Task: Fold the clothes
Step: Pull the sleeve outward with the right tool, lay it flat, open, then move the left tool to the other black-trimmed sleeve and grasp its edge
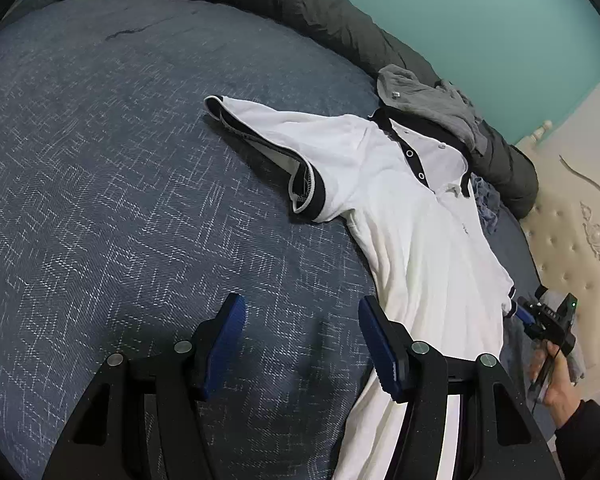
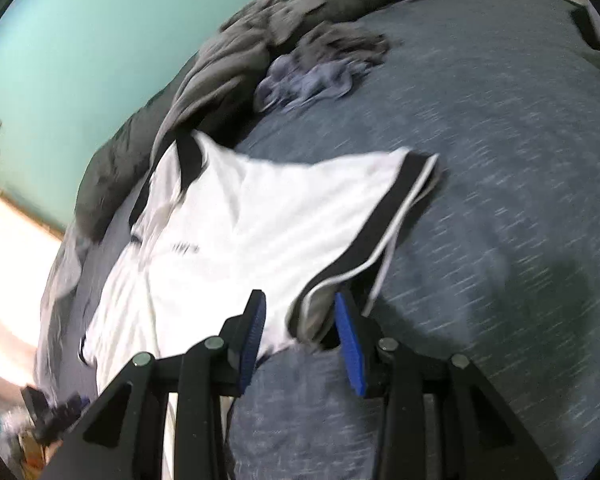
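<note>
A bed (image 1: 100, 184) covered in a blue-grey woven spread carries everything. A white polo shirt (image 1: 416, 240) with dark trim lies flat on it, sleeves out. Along the far edge runs a rolled dark olive duvet (image 1: 320, 4), with a crumpled grey garment (image 1: 424, 100) on it. A bluish crumpled cloth (image 2: 312, 80) lies just beside the shirt's collar.
</note>
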The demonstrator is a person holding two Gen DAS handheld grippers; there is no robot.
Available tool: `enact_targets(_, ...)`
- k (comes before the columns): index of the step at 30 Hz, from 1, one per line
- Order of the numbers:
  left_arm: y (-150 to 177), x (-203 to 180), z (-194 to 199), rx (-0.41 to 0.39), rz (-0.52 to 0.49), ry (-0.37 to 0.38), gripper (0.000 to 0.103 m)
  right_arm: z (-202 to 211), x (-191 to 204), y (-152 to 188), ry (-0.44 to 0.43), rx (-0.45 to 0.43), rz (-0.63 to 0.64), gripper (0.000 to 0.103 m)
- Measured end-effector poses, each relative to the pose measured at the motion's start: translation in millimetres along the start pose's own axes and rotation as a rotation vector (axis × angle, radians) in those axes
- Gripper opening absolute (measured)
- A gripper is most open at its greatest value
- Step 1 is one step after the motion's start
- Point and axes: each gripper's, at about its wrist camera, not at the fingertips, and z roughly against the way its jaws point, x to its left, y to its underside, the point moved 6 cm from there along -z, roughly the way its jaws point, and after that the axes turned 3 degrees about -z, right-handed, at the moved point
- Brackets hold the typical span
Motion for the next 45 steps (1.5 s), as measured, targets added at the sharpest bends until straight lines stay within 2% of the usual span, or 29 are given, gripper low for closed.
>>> enact_targets(2,0,1,1,0.000,0.003,0.001,0.063,-4,-1,6,0.016,0.011,-0.008,0.007)
enact_targets(5,0,4,2,0.000,0.010,0.004,0.063,-4,-10,12,0.054,-0.002,-0.054,0.002)
enact_targets(15,0,6,4,0.002,0.010,0.014,0.063,-3,-30,25,0.127,0.014,-0.120,0.002)
enact_targets(21,5,2,5,0.014,0.000,0.028,0.063,21,-33,32,0.206,-0.014,-0.129,0.003)
enact_targets(27,6,4,14,-0.001,0.046,0.043,0.064,55,-5,55,0.089,-0.071,-0.089,0.005)
enact_targets(30,-2,9,11,0.008,0.064,0.018,0.064,61,19,71,-0.005,-0.080,-0.069,0.005)
enact_targets(34,-27,14,7,0.015,0.102,0.006,0.064,66,47,89,-0.096,-0.085,-0.035,0.006)
enact_targets(37,-52,19,1,0.009,0.127,0.001,0.064,69,63,100,-0.139,-0.095,0.000,0.016)
enact_targets(39,-66,25,-4,0.010,0.138,-0.033,0.064,66,63,108,-0.160,-0.091,0.010,0.023)
enact_targets(45,-88,39,-22,0.041,0.069,-0.160,0.059,53,51,115,-0.188,-0.064,-0.019,0.024)
